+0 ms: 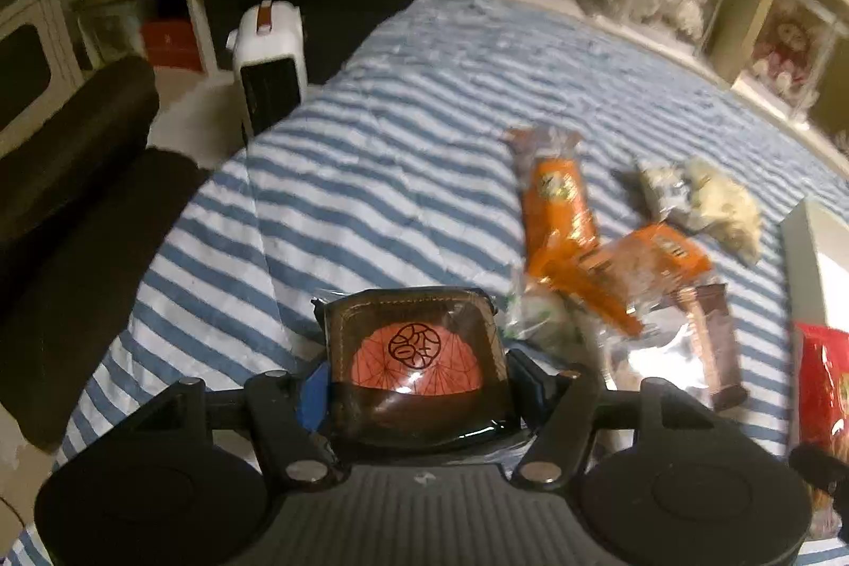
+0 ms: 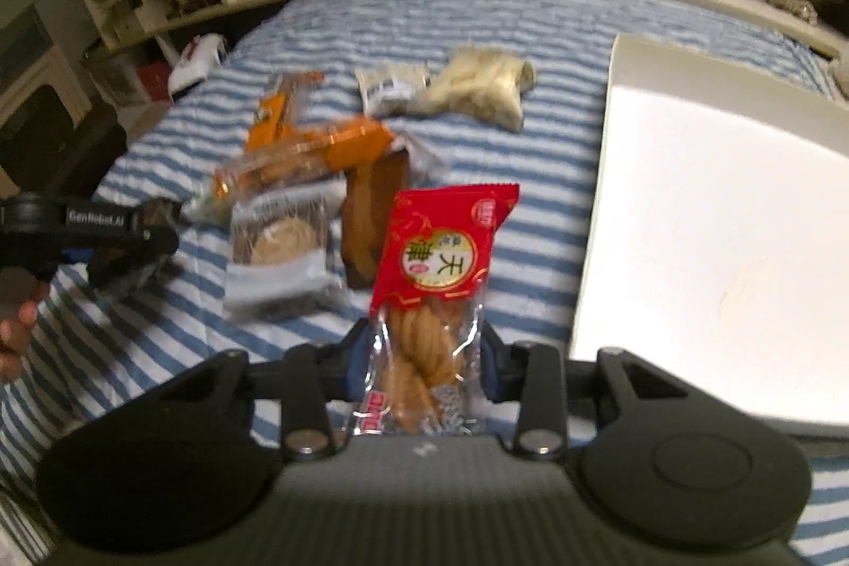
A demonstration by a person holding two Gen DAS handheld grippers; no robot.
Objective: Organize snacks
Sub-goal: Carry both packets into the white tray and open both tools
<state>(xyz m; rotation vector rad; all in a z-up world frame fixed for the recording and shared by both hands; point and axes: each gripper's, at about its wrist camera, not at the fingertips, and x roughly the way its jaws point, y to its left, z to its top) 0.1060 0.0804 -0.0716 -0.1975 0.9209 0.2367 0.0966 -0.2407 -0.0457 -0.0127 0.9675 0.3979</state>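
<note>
Above the striped bedspread [image 1: 371, 152], the left gripper [image 1: 416, 385] clamped a dark pastry packet [image 1: 414, 354] across its width, while the right gripper [image 2: 424, 354] pinched a red twist-snack packet [image 2: 438, 258] at its clear lower end, probably for sorting. Loose snacks [image 2: 318, 173] lay heaped between them; the white tray [image 2: 716, 221] beside the heap offered open room.

Legible markings, as found. The red twisted-dough snack packet [image 2: 444, 258] between my right jaws carries two large Chinese characters, 天津, on a round gold-rimmed label. My left gripper [image 2: 114, 229], seen from the right wrist, bears white lettering "GenRobot.AI" on its black body. The dark pastry packet [image 1: 416, 359] between my left jaws shows a round stylised emblem I cannot read.
</note>
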